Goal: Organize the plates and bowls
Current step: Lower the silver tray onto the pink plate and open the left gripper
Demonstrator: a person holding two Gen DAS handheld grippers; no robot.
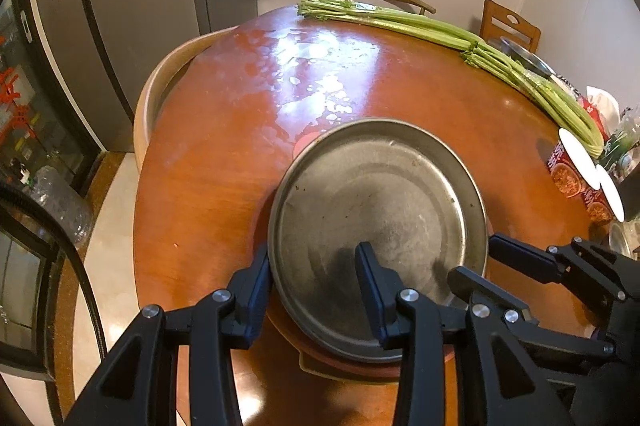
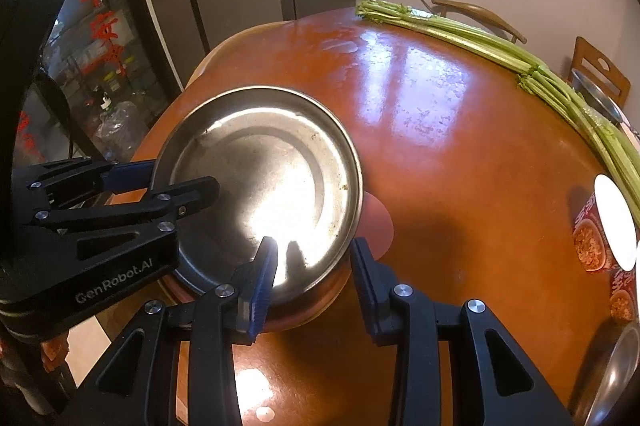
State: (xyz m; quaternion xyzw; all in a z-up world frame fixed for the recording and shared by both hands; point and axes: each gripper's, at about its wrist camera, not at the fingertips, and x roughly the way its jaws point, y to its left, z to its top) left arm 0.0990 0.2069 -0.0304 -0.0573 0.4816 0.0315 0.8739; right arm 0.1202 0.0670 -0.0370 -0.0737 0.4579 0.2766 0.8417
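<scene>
A round steel plate [image 1: 384, 210] [image 2: 260, 178] rests on a brown dish [image 2: 320, 302] near the front of the round wooden table [image 1: 240, 130]. A pink disc [image 2: 378, 222] peeks out beneath it. My left gripper [image 1: 312, 282] [image 2: 184, 180] straddles the plate's near-left rim, with one finger outside and one over the plate's floor. My right gripper [image 2: 312, 262] [image 1: 472, 258] straddles the near-right rim the same way. Both grippers' jaws stand apart, and I see no pad pair pinching the thin rim.
Long celery stalks [image 1: 440, 34] [image 2: 520, 66] lie across the table's far right. Red instant noodle cups [image 1: 576, 178] [image 2: 600, 238] stand at the right edge. A steel bowl [image 2: 616, 378] sits at the front right. Wooden chairs [image 1: 508, 24] and a grey fridge [image 1: 140, 6] stand behind.
</scene>
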